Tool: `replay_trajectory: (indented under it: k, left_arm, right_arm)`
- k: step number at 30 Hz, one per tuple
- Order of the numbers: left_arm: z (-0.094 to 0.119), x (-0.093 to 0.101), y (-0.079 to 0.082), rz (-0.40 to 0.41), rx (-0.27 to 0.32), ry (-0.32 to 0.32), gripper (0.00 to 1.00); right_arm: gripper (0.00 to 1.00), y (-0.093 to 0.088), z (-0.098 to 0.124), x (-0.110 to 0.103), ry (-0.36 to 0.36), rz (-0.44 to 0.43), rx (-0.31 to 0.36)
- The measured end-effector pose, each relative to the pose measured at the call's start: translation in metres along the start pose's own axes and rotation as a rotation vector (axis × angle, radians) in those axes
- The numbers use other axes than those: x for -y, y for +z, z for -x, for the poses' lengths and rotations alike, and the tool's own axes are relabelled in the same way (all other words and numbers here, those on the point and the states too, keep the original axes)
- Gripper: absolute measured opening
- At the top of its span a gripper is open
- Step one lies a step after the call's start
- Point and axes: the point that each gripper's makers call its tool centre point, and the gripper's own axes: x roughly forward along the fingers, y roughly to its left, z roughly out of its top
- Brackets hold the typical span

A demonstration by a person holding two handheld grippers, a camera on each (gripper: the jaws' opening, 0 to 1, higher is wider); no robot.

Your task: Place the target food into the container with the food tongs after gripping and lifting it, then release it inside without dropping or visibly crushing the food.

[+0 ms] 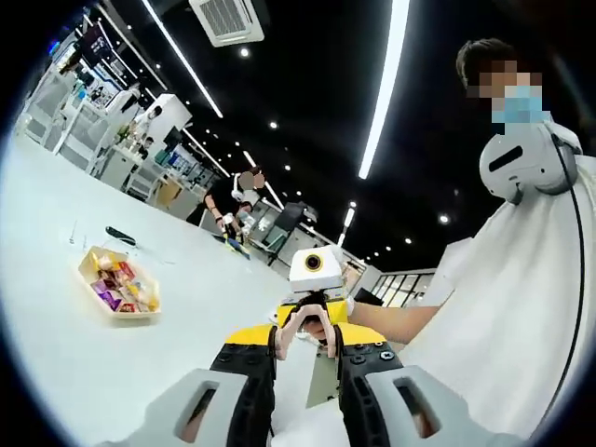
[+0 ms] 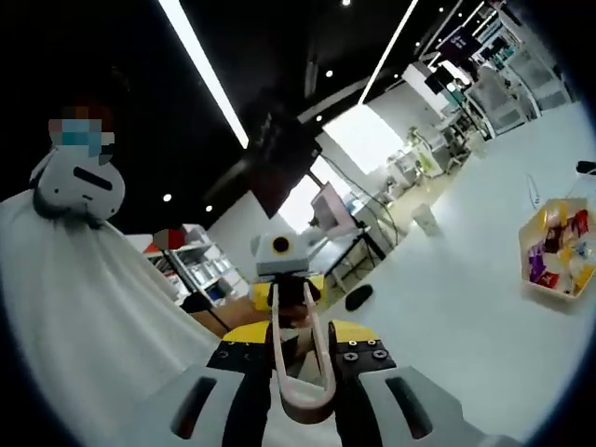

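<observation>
Your food tongs (image 2: 300, 358) sit clamped between the jaws of your right hand-held gripper (image 2: 300, 372): a pale, smooth loop of plastic, its rounded bend low between the black jaw pads and its two slim arms running forward, close together. The left gripper view shows the other end of them, the pinkish tips (image 1: 307, 328) pointing at you from under the right hand-held gripper's yellow body. Your left hand-held gripper (image 1: 307, 372) holds nothing; its black jaws stand a narrow gap apart over bare desk.

The food lies in a shallow, rectangular, yellowish tray (image 1: 119, 282), heaped with small wrapped pieces in purple, red, yellow and white; which piece is the target you cannot tell. It sits well out on the white, matte desk (image 1: 112, 363), far from both hand-held grippers. In the right gripper view the same tray (image 2: 557, 250) shows near the right edge, tilted with the camera.

The left gripper view also shows a dark, slim object (image 1: 120, 236) lying just beyond the tray. Your white sleeve and a white rounded device at your neck show in both views. Overhead run long, bright light strips on a black ceiling.
</observation>
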Motion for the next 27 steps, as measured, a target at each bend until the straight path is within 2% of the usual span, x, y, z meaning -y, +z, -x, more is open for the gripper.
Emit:
replay_trajectory:
  k: [3,7,10,11,12,13,14,15,21,23,27]
  left_arm:
    - [0.000,-0.006,-0.002,-0.028,-0.008,0.021,0.25]
    - [-0.002,-0.008,-0.005,-0.032,-0.021,0.016,0.24]
    - [-0.005,-0.012,-0.013,-0.063,-0.058,0.011,0.24]
    - [-0.005,-0.012,-0.013,-0.078,-0.059,0.009,0.24]
    - [-0.006,-0.011,-0.010,-0.175,-0.038,-0.001,0.24]
    - [-0.006,-0.010,-0.009,-0.195,-0.037,-0.003,0.24]
    - [-0.006,-0.011,-0.011,-0.162,-0.069,-0.004,0.24]
    - [-0.006,-0.011,-0.010,-0.185,-0.079,-0.010,0.24]
    - [-0.004,-0.017,-0.012,-0.207,-0.129,-0.013,0.24]
    - [-0.003,-0.021,-0.018,-0.229,-0.168,-0.014,0.24]
    - [-0.004,-0.033,-0.031,-0.251,-0.247,0.002,0.24]
  right_arm:
    - [0.21,-0.005,0.002,0.004,-0.007,-0.001,0.000]
    - [0.21,-0.007,0.004,0.006,-0.022,0.014,0.002]
    - [0.23,-0.015,0.007,0.016,-0.051,0.017,-0.019]
    - [0.23,-0.016,0.008,0.017,-0.054,0.022,-0.023]
    - [0.24,-0.015,0.008,0.018,-0.061,0.030,-0.017]
    - [0.24,-0.015,0.009,0.018,-0.063,0.038,-0.018]
    - [0.24,-0.016,0.009,0.019,-0.069,0.046,-0.023]
    - [0.24,-0.016,0.009,0.018,-0.070,0.053,-0.022]
    - [0.24,-0.025,0.013,0.028,-0.122,0.106,-0.039]
    - [0.24,-0.028,0.014,0.032,-0.144,0.147,-0.044]
    - [0.24,-0.035,0.015,0.044,-0.181,0.194,-0.097]
